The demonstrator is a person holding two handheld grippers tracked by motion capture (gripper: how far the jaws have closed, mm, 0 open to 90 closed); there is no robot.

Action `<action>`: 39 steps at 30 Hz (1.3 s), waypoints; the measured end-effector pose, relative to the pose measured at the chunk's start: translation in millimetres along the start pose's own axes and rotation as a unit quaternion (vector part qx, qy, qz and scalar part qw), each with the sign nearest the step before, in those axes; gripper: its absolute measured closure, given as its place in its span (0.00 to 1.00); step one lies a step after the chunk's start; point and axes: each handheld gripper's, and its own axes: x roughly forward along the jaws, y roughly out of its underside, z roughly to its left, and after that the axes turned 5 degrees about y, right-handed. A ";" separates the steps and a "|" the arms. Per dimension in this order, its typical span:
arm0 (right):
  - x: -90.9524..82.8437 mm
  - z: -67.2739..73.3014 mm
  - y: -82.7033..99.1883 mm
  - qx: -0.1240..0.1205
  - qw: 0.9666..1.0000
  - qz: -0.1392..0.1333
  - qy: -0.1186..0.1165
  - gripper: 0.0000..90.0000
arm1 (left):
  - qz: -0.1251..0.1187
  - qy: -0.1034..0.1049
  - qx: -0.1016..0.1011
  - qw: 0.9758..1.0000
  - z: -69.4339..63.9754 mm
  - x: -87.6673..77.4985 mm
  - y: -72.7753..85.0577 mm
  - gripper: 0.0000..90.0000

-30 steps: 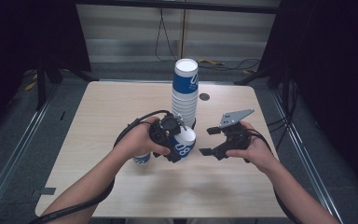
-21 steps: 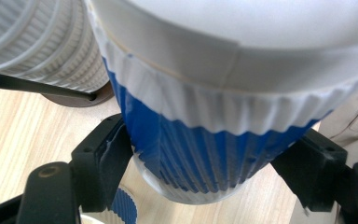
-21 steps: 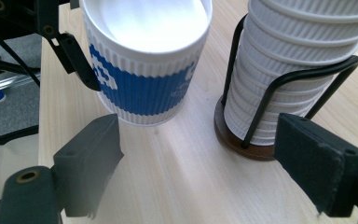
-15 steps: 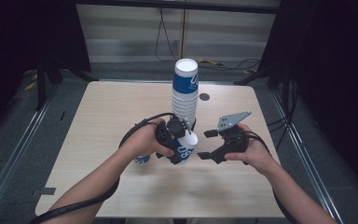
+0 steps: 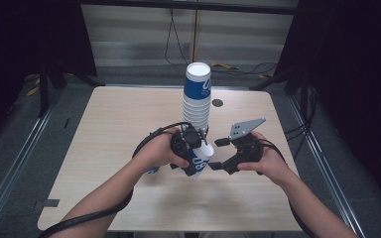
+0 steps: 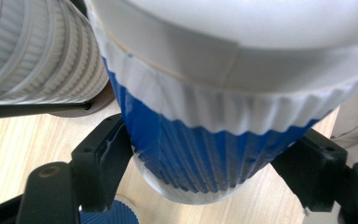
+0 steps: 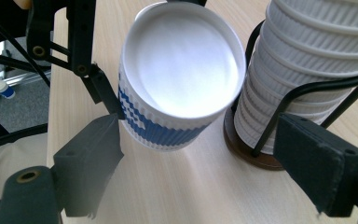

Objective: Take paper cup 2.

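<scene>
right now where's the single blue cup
In the high view the blue cup sits clamped in the left gripper, just before the cup stack.

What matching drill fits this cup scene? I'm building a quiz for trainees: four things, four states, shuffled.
Things:
1. blue and white ribbed paper cup
2. tall stack of paper cups
3. left gripper
4. right gripper

States:
A. jaws open, pointing at the cup's mouth
B. upright in a black wire holder on the table
C. tilted, clear of the table
D. jaws clamped on the cup's sides

Pairs: 1-C, 2-B, 3-D, 4-A
</scene>
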 end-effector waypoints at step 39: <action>8.0 5.0 -5.8 0.003 0.999 -0.009 -0.031 0.29 | -0.012 0.006 0.028 1.000 -9.5 7.7 -9.4 0.26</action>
